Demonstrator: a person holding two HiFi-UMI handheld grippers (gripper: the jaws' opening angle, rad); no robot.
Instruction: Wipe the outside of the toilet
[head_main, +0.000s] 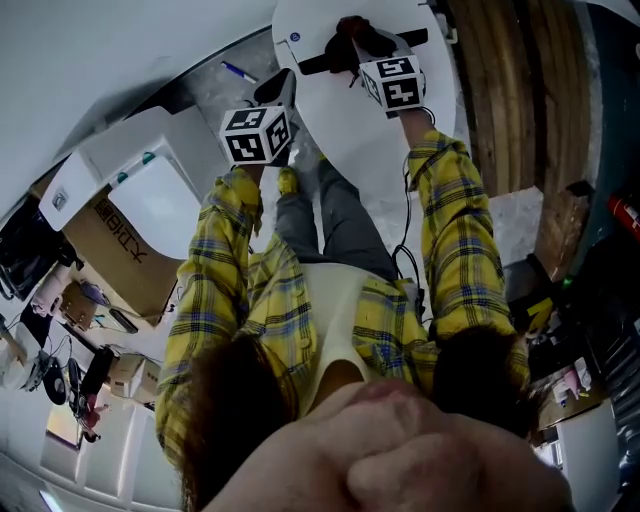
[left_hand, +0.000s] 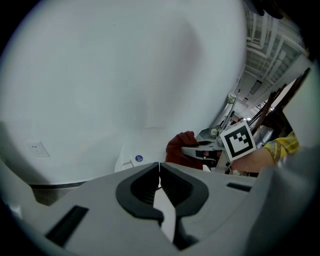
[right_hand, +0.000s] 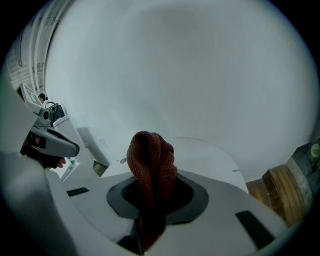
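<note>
hovering at the left, the left gripper (left_hand: 160, 172) has its jaws pressed together with nothing between them; its tip sits near the left edge of the toilet (head_main: 350, 130). the toilet is white, lid down, straight ahead of the person and between the two grippers. to the right, the right gripper (right_hand: 150, 200) is clamped on a red-brown cloth (right_hand: 150, 160), whose bunched wad sticks out past the jaws over the lid. i cannot tell whether the wad touches the lid.

the risks, as i judge them: the cloth is pinched at a narrow fold, so a hard drag across the smooth lid could tug it loose. if the wad flops aside, the bare jaw tips would scrape the surface instead of wiping it. the idle left gripper is close enough to bump the rim on a wide sweep. the lower sides need a deeper reach, where the grip angle may turn awkward.
</note>
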